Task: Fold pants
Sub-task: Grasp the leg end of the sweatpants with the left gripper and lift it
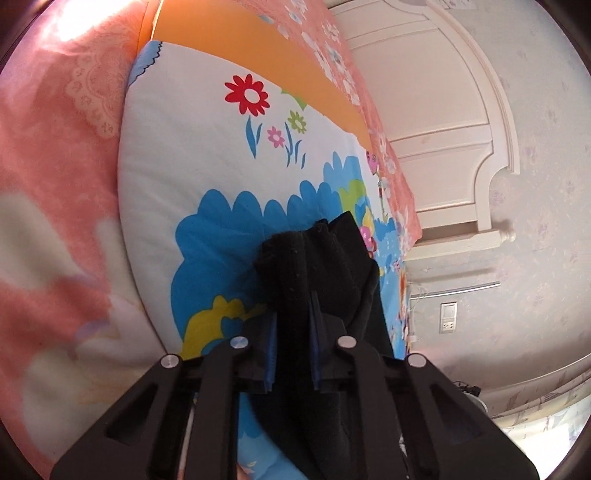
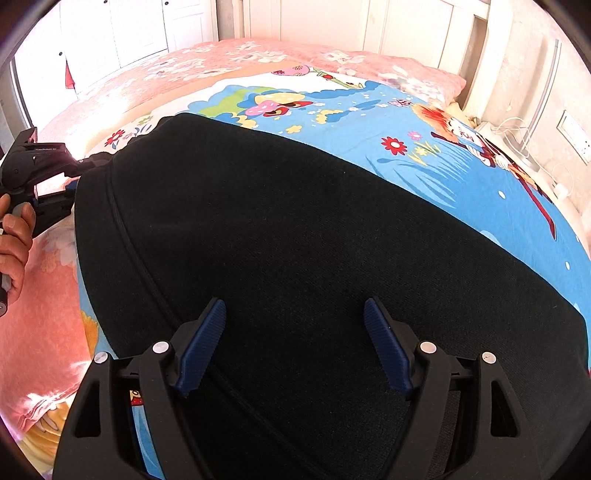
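Black pants (image 2: 295, 229) lie spread flat on a cartoon-print blanket (image 2: 461, 177) on the bed. My right gripper (image 2: 293, 314) is open, its blue pads (image 2: 384, 347) apart just above the near part of the pants, holding nothing. My left gripper (image 1: 293, 306) is shut on a bunched edge of the pants (image 1: 314, 258), lifted a little off the blanket (image 1: 207, 155). It also shows in the right wrist view (image 2: 70, 184) at the far left edge of the pants, held by a hand (image 2: 13, 247).
A pink floral bedspread (image 1: 48, 155) lies under the blanket. A white headboard (image 1: 443, 122) and wall with a socket (image 1: 448, 317) are to the right in the left wrist view. White wardrobe doors (image 2: 122, 26) stand behind the bed.
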The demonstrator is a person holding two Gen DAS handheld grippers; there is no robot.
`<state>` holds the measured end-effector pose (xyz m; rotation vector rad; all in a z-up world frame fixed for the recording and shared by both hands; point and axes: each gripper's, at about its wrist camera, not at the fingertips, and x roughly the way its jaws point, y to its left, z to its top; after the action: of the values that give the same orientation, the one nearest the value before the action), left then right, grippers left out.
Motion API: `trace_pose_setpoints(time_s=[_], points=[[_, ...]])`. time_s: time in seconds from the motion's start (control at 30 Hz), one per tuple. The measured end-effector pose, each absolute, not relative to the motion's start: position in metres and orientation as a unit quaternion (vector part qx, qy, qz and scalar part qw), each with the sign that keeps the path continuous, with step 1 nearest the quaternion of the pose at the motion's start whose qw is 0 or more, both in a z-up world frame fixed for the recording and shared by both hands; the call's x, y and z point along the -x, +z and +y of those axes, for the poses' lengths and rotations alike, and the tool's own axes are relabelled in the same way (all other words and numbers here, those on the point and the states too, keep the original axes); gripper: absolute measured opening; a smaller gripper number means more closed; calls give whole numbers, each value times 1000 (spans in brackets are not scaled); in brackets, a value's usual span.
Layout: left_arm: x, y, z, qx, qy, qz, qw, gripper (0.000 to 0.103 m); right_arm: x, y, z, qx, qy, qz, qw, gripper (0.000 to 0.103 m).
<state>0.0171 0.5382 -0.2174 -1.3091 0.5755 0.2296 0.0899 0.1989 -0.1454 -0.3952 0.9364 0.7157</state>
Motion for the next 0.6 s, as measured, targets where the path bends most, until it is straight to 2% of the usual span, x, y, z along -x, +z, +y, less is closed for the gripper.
trace_pose_setpoints(time_s=[0.23, 0.27, 0.3, 0.37, 0.6], points=[[-12, -214, 539, 606, 95, 246, 750, 15, -100, -129, 197, 173, 337, 444, 812, 75], [-9, -214, 540, 610, 97, 241, 749, 20, -103, -123, 196, 175, 332, 433, 819, 75], [-6, -215, 541, 614, 99, 239, 746, 34, -107, -118, 196, 178, 326, 422, 827, 80], [-1, -213, 543, 621, 99, 228, 744, 44, -123, -111, 197, 177, 314, 415, 835, 82], [-8, -209, 540, 607, 101, 242, 750, 45, -158, -136, 204, 230, 239, 430, 839, 82]])
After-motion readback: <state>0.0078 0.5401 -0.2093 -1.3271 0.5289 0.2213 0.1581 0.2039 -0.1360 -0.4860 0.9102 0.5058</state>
